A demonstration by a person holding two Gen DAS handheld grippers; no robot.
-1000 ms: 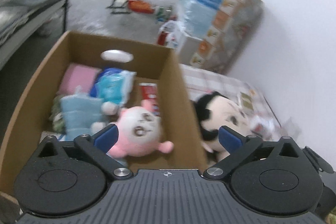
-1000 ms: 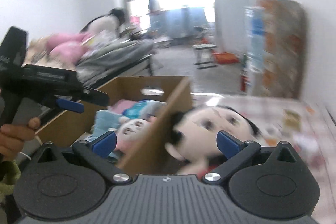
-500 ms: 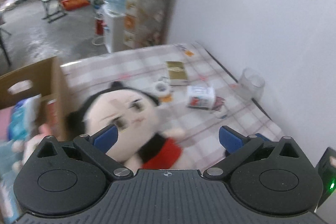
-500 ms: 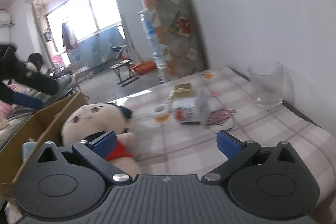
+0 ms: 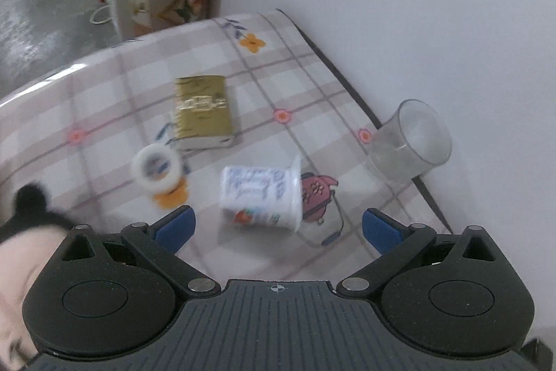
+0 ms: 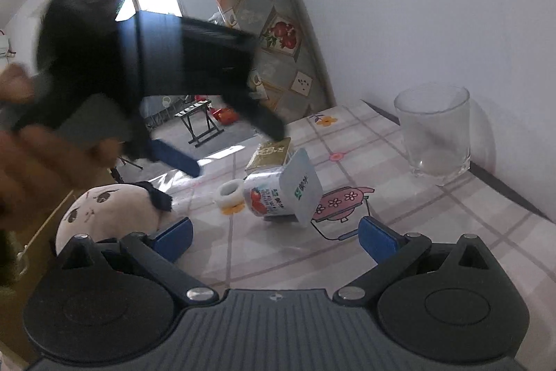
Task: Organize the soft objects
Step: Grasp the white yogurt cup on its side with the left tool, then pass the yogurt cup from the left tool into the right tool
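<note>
I can make out green print on the yogurt cup (image 6: 278,193) lid, too blurred to read; nothing else legible.

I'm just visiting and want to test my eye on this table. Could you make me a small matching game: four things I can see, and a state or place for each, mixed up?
Things:
1. yogurt cup
2. glass
3. gold box
4. plush doll

States:
A. standing upright by the wall
B. lying flat on the checked cloth
C. tipped on its side
D. at the table's left end, face showing

Pairs: 1-C, 2-A, 3-B, 4-D
</note>
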